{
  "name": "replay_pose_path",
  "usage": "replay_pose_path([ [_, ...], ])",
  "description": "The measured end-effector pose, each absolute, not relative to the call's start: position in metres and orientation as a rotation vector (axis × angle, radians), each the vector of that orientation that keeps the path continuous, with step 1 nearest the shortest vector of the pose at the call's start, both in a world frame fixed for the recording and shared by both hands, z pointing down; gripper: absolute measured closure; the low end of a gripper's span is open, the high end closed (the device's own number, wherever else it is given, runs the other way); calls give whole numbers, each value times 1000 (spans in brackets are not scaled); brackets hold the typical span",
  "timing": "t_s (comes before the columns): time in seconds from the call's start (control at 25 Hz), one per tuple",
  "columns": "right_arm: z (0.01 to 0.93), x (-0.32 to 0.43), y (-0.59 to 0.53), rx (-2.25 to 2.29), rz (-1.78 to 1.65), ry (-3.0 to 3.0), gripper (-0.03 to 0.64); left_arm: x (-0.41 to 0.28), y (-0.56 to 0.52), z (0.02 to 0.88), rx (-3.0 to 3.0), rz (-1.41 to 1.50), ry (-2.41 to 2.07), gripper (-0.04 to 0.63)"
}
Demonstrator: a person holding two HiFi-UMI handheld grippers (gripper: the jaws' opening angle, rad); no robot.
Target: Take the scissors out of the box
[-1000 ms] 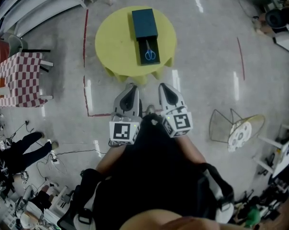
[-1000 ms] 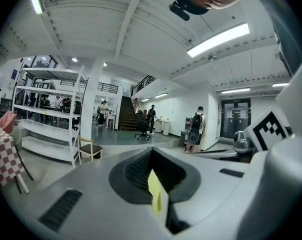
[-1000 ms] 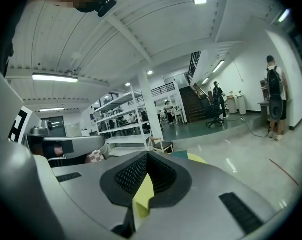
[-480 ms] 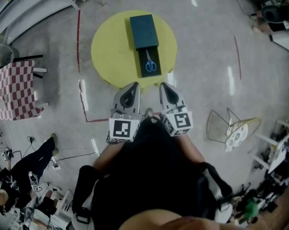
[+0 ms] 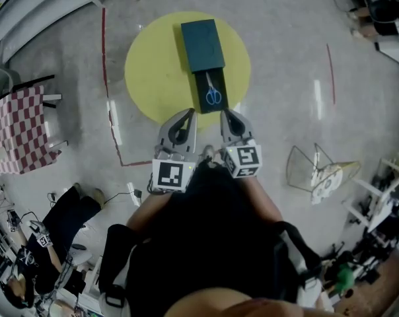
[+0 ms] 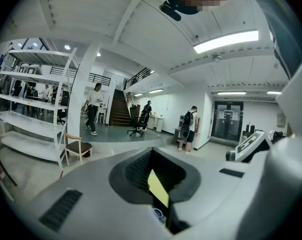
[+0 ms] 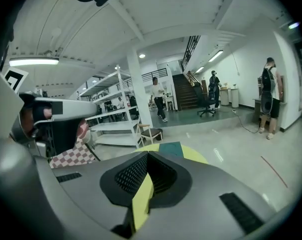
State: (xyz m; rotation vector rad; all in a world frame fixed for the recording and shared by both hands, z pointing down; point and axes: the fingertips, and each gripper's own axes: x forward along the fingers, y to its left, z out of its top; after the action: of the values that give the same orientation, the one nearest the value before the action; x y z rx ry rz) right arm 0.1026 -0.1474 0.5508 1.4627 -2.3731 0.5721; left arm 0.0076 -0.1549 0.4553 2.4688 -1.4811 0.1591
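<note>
Scissors (image 5: 213,96), blue-handled, blades pointing up-frame, in open dark box (image 5: 203,45), upper centre; left gripper (image 5: 185,114), right gripper (image 5: 226,114) both pressed together, empty.

One round yellow table (image 5: 153,71) stands at twelve o'clock, bearing one dark box (image 5: 203,43) and one pair of blue scissors (image 5: 214,96). There are two grippers, the left gripper (image 5: 187,113) and the right gripper (image 5: 226,113), each carrying one marker cube (image 5: 171,175), so two cubes. One checked table (image 5: 14,134) sits at nine o'clock and one wire chair (image 5: 318,174) at four. Two red lines (image 5: 104,65) mark the floor. Across the hall I count three people (image 6: 93,111) on foot.
</note>
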Motion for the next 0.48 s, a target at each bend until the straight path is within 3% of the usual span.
replay_pose_path([
  [0.48, 651, 91, -180, 1413, 701, -2165, 615, -10, -194, 471, 2448, 166, -1459, 603],
])
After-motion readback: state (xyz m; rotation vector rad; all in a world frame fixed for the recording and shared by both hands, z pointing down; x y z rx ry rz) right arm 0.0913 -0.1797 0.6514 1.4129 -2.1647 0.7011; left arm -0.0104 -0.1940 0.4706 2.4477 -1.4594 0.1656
